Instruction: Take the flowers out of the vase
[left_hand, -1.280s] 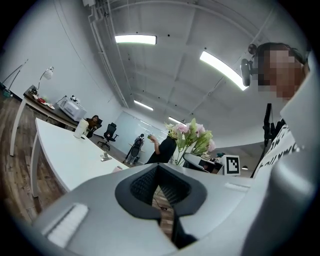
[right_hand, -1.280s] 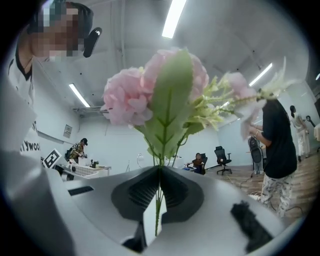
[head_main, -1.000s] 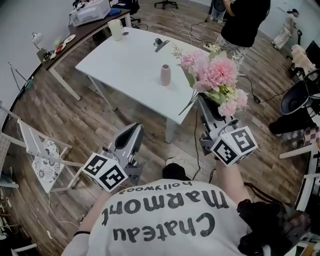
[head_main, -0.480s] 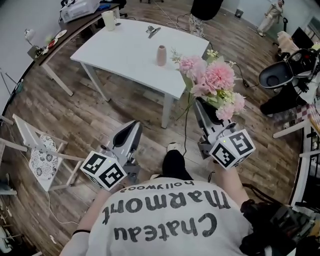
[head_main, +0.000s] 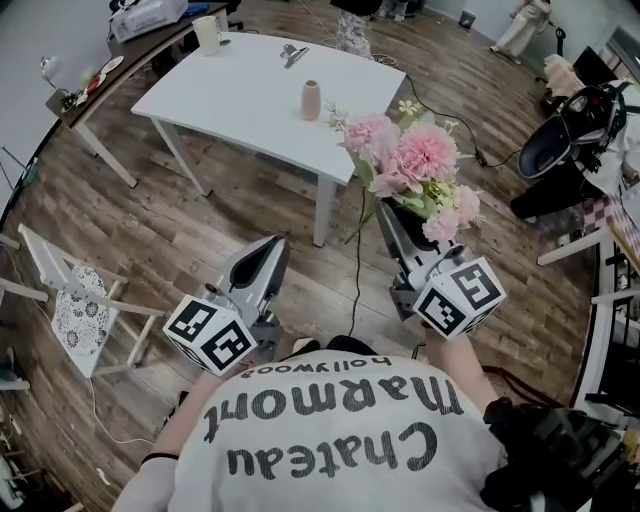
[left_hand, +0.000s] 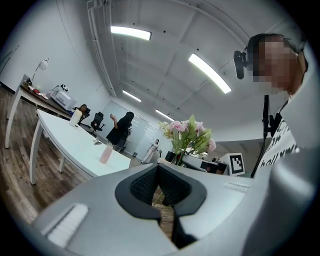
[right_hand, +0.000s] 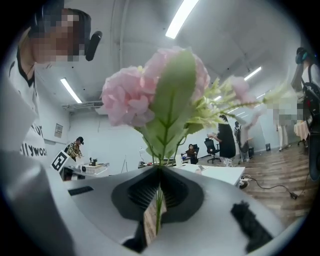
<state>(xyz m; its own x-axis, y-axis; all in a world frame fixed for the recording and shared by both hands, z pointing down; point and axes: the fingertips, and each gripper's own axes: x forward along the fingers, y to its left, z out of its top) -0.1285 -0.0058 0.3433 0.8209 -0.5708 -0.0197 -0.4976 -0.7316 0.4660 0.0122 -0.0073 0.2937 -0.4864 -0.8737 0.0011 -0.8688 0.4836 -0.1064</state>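
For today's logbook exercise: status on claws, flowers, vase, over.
Right claw shut on flowers. Left claw shut, empty. Vase on table, flowers out. Nothing blocking.

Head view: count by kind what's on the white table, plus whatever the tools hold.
Vase: 1
Cup: 1
Small grey metal item: 1 (can't tell what it is)
Flower bunch: 1, stems clamped in the right tool
Left tool: holds nothing, 0
Total: 4
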